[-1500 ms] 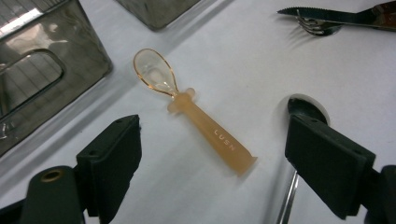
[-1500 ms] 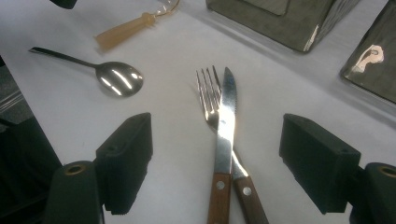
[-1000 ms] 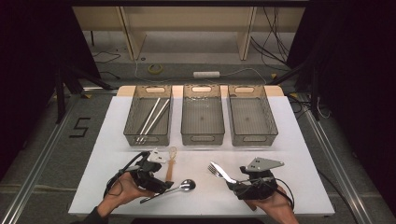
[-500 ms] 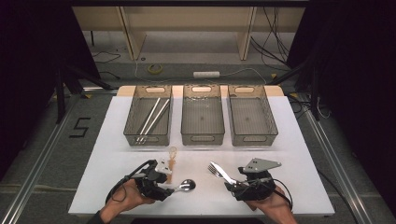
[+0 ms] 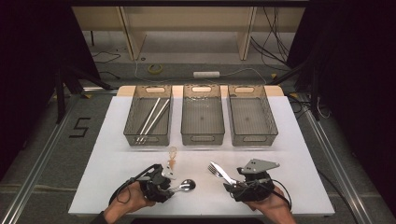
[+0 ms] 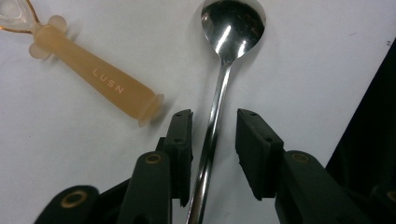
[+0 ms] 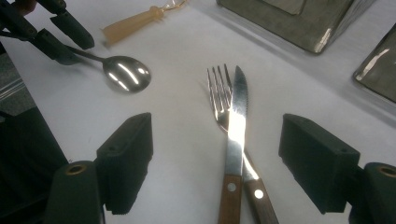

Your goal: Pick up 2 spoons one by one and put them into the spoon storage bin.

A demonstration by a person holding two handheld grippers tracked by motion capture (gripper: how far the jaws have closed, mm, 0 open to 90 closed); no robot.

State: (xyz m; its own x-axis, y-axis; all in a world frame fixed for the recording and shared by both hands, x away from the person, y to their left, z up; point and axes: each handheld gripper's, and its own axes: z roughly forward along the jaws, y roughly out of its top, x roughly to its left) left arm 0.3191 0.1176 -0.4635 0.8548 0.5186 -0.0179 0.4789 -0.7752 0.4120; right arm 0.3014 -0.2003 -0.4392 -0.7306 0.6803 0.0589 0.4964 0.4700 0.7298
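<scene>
Down at the near edge of the white table (image 5: 116, 140), the left gripper (image 6: 212, 133) has its two black jaws on either side of a shiny metal spoon (image 6: 224, 70). The jaws have just been closing in, but a thin gap shows on each side of the handle, so they are not squeezing it yet. The spoon lies flat on the table with its bowl pointing away from the gripper — the end of its handle runs off the bottom of the left gripper view, so I cannot see how long it is.

Just beside the spoon lies a soft orange baby spoon (image 6: 95, 79) with small letters on its handle. Its clear tip is cut off at the top corner of that view.

The right gripper (image 7: 215, 154) hangs with its jaws wide apart, gripping nothing. Between them, on the table, lie a fork (image 7: 219, 93) and a knife (image 7: 236, 126) with wooden handles. The knife lies across the fork and hides part of it, and both handles run off the bottom edge.

Farther back stand three grey baskets in a row. The left basket (image 5: 133, 133) has some long thin silver sticks (image 5: 152, 119) in it — too small to tell what they are. The middle basket (image 5: 201, 135) and the right basket (image 5: 254, 135) look bare inside.
</scene>
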